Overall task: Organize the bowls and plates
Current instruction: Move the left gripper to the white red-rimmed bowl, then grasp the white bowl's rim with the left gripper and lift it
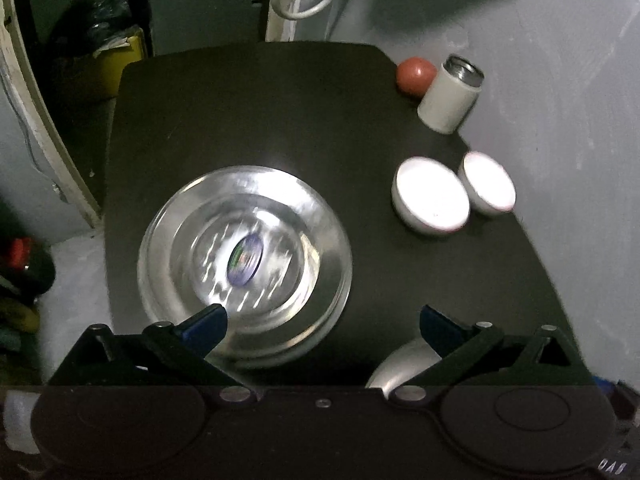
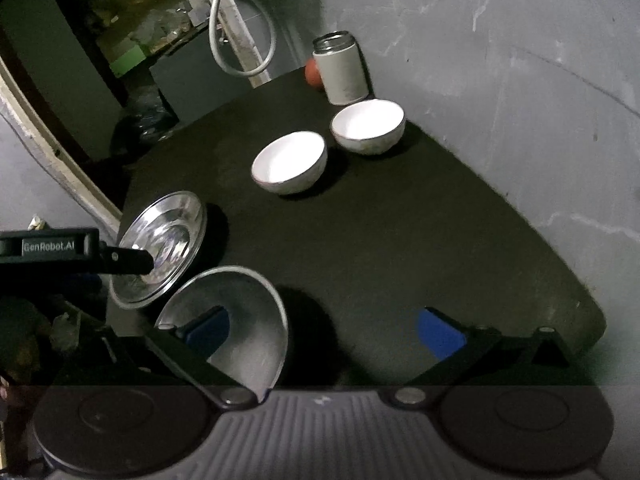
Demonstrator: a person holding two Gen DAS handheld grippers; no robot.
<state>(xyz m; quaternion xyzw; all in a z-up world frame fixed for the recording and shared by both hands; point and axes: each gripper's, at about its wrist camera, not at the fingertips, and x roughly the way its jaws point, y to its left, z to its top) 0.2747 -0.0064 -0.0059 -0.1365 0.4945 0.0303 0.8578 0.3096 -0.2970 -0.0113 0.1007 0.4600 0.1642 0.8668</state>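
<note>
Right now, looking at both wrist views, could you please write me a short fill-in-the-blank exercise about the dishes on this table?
1. The number of white bowls on the black table is ____.
2. The steel plates are made of shiny ____.
3. The ball beside the white cylindrical container is coloured ____.
4. Both claws, left and right, are ____.

Missing words: two; metal; red; open

Looks like a modest home corner, dim and cluttered. Tableware out on a small black counter [image 2: 400, 240]: 2 white bowls [image 2: 290, 162], 2 steel plates [image 2: 176, 224], a lidless flask [image 2: 342, 70]. Rough grey plaster wall [image 2: 520, 80], loose hose [image 2: 240, 40], yellow box [image 1: 120, 60] among dark clutter behind.
</note>
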